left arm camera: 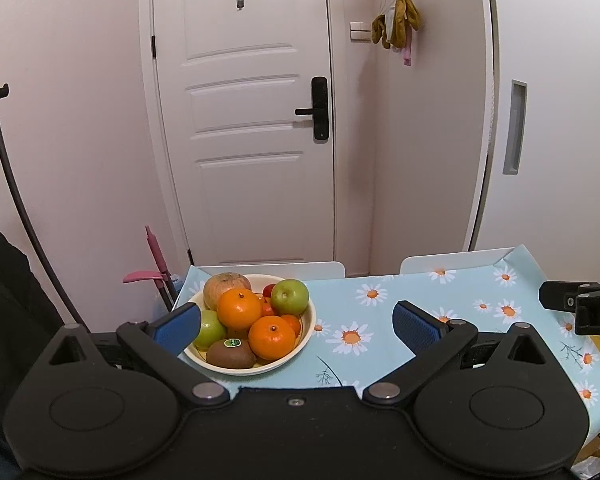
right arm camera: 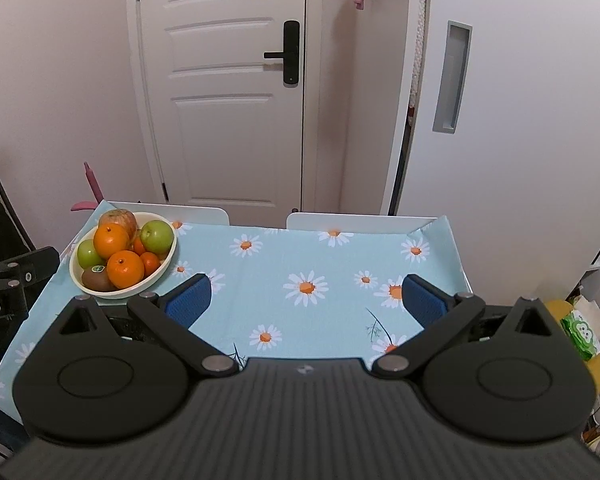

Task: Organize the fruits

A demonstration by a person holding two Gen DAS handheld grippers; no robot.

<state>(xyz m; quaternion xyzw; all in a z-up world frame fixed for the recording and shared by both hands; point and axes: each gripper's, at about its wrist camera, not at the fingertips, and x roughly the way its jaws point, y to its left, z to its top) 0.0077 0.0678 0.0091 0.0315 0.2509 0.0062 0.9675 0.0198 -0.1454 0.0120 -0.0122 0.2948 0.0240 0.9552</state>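
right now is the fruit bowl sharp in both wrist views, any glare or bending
Left wrist view: the fruit bowl is sharp, with soft highlights on the oranges; the door frame bows from fisheye distortion. Right wrist view: the bowl is smaller but still in focus, lighting even, corners darkened.

Surface: we see a table (right arm camera: 462, 276) w/ a light-blue daisy-print tablecloth (right arm camera: 300, 248) over the top.
Cloth fit: far right corner folded up; we see white table edge showing along the far side.
On cloth: cream fruit bowl (right arm camera: 80, 280) at far left corner, the only item we see sitting directly on it.
Left-wrist view: same tablecloth (left arm camera: 380, 344), bowl (left arm camera: 306, 340) near its left edge.
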